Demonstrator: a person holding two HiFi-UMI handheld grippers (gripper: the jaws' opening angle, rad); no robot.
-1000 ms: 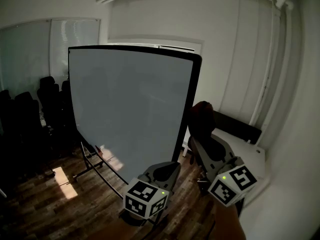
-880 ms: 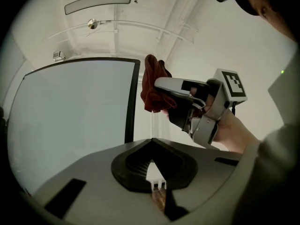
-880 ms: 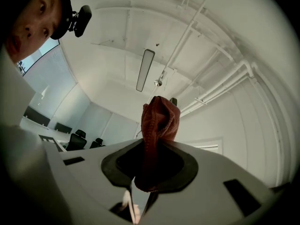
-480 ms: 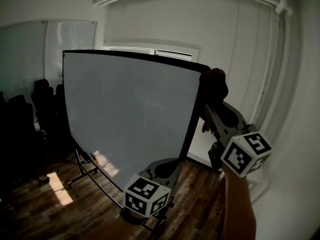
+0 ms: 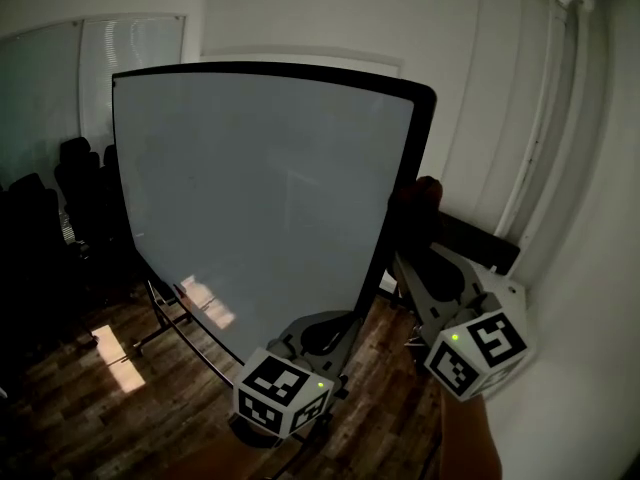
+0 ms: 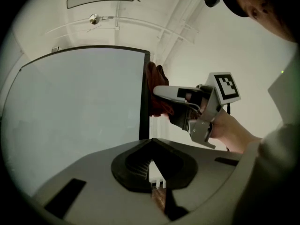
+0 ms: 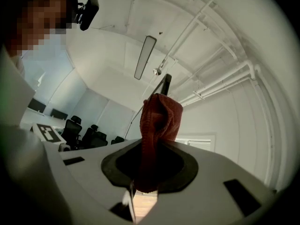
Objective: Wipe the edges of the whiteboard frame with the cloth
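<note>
The whiteboard (image 5: 260,188) stands upright in a black frame (image 5: 398,193). My right gripper (image 5: 428,230) is shut on a dark red cloth (image 5: 422,196), which rests against the frame's right edge, some way below the top right corner. In the right gripper view the cloth (image 7: 159,118) sticks up from between the jaws, with the frame's corner (image 7: 166,81) just behind it. My left gripper (image 5: 322,330) hangs low in front of the board's lower right part, jaws together and holding nothing. From the left gripper view I see the frame edge (image 6: 144,97), the cloth (image 6: 157,93) and the right gripper (image 6: 174,103).
Black office chairs (image 5: 70,183) stand in a row at the left. The board's wheeled stand (image 5: 170,318) rests on a wood floor (image 5: 90,398). A white wall (image 5: 590,268) is close on the right, with a dark bench-like piece (image 5: 480,243) behind the board.
The right gripper carried the cloth up the frame's right edge to near the top corner, then came back down. The left gripper stayed low.
</note>
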